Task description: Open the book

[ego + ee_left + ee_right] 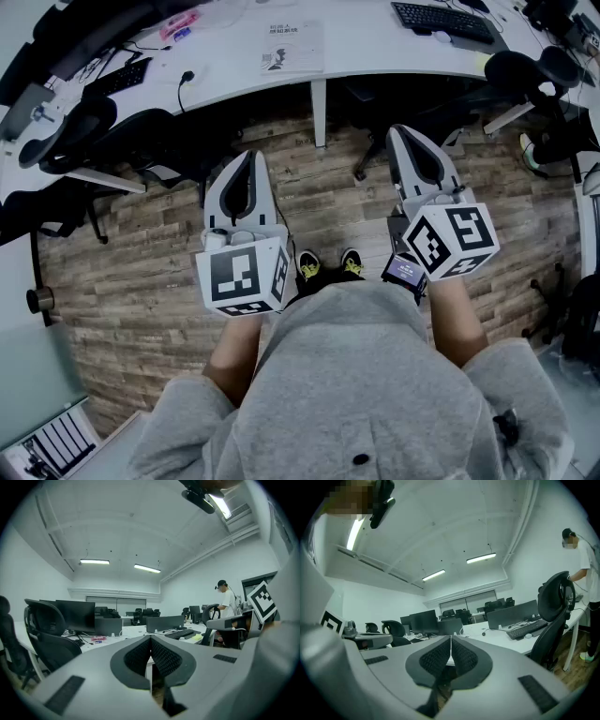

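A thin white book (292, 46) lies shut on the white desk (375, 52) at the top of the head view, well beyond both grippers. My left gripper (251, 156) is held about level above the wooden floor, its jaws pressed together with nothing between them. My right gripper (402, 132) hangs beside it, also shut and empty, its tip near the desk's front edge. In the left gripper view the dark ribbed pads (161, 656) meet at a thin seam. The right gripper view shows the same closed pads (461, 656). The book is not visible in either gripper view.
A white desk leg (320, 111) stands between the grippers' tips. Black office chairs sit at left (70, 131) and right (530, 70). Keyboards (442, 21) (122, 77) and a pink item (178, 23) lie on the desk. A person in white (228, 603) stands at a far desk.
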### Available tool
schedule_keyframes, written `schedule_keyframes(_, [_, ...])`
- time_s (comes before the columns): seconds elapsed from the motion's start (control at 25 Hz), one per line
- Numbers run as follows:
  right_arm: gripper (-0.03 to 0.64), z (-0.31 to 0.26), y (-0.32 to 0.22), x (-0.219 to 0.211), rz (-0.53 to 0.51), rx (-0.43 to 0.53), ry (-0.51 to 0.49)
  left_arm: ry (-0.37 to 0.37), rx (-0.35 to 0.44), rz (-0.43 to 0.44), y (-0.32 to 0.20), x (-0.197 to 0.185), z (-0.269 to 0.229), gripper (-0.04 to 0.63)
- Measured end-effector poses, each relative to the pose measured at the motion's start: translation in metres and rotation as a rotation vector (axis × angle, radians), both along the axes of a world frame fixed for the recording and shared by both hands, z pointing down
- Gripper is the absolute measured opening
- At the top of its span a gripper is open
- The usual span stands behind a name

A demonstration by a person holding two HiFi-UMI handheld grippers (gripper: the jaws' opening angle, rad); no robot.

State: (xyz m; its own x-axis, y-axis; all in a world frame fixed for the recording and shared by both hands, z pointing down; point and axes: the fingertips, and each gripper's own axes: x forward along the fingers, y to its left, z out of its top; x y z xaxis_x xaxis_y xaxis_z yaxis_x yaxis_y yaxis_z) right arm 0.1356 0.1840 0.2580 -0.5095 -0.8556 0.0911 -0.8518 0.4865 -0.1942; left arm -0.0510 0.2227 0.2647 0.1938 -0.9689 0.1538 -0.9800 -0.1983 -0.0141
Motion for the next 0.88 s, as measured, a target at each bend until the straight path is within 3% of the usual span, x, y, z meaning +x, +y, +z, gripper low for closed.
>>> schedule_keyframes(0.32, [0.026, 0.002, 0.003, -0.008, 0.018, -0.013, -0.025, 0.020, 0.005, 0.001, 0.003, -0.009, -0.001, 0.009])
schedule_keyframes(0.88, [0.026, 0.001, 0.009, -0.069, -0.001, 0.013, 0.022, 0.045, 0.017, 0.005, 0.008, -0.060, 0.000, 0.009])
